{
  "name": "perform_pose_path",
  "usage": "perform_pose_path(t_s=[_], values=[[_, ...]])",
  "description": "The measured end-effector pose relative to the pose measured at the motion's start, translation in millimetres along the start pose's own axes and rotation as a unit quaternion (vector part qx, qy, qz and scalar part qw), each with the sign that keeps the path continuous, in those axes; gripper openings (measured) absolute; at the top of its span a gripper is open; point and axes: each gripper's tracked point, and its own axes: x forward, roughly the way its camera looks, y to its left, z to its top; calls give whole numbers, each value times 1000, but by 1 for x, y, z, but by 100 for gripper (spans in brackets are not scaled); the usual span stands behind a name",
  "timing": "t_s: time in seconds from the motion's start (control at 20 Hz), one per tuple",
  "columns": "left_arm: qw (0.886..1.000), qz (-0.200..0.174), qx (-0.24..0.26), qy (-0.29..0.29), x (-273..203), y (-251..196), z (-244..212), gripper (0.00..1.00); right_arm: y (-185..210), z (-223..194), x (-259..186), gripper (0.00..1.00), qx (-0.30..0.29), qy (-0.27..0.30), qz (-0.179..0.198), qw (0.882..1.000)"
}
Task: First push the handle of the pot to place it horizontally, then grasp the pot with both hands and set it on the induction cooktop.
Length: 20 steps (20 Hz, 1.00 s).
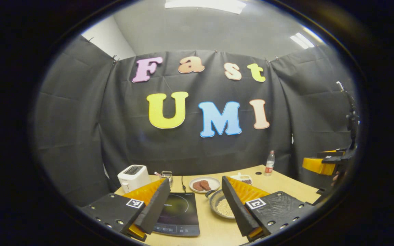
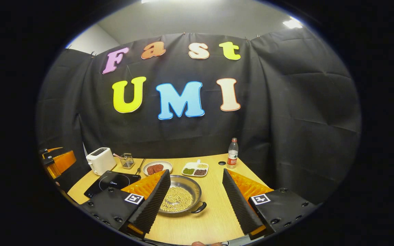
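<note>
A round metal pot holding pale beans sits on the wooden table in the right gripper view. Its dark loop handle points to the near right. My right gripper hovers open above the table, its left finger overlapping the pot's left rim. The black induction cooktop lies left of the pot. In the left gripper view, my left gripper is open over the cooktop; its right finger hides part of the pot.
A white toaster and a small wire holder stand behind the cooktop. A plate of brown patties, a divided dish and a bottle line the table's back. The other gripper shows far right.
</note>
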Motion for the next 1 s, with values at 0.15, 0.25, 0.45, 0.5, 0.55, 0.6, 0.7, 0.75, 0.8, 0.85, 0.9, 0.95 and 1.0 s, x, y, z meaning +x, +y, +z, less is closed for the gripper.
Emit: perform_pose_path(t_s=[0.15, 0.25, 0.45, 0.5, 0.55, 0.6, 0.7, 0.75, 0.8, 0.85, 0.9, 0.95, 1.0], values=[[1000, -1, -1, 6, -1, 1, -7, 88, -3, -4, 0, 96, -5, 8, -3, 1000], [1000, -1, -4, 9, -3, 2, -10, 88, 1, -6, 2, 98, -6, 15, 3, 1000], [1000, 2, -8, 13, -5, 5, -13, 92, 12, -9, 4, 98, -18, 33, 26, 999], [1000, 2, -9, 13, -6, 5, -14, 88, 16, -8, 4, 97, -18, 36, 36, 999], [1000, 3, -9, 14, -6, 6, -15, 88, 20, -7, 3, 98, -19, 38, 45, 998], [1000, 4, -10, 15, -7, 7, -16, 88, 24, -8, 5, 98, -21, 41, 53, 997], [1000, 4, -13, 18, -9, 8, -18, 92, 33, -7, 7, 95, -27, 49, 71, 996], [1000, 5, -14, 18, -11, 7, -18, 92, 36, -6, 6, 94, -30, 52, 81, 995], [1000, 6, -13, 18, -12, 8, -17, 92, 39, -7, 8, 86, -32, 57, 88, 994], [1000, 6, -12, 18, -13, 9, -18, 92, 40, -8, 10, 80, -32, 61, 93, 993], [1000, 6, -10, 18, -14, 9, -19, 88, 45, -8, 9, 65, -30, 66, 104, 992], [1000, 6, -9, 19, -15, 11, -20, 88, 53, -11, 10, 58, -25, 73, 118, 990], [1000, 7, -9, 18, -16, 11, -20, 88, 56, -13, 10, 39, -24, 79, 125, 989]])
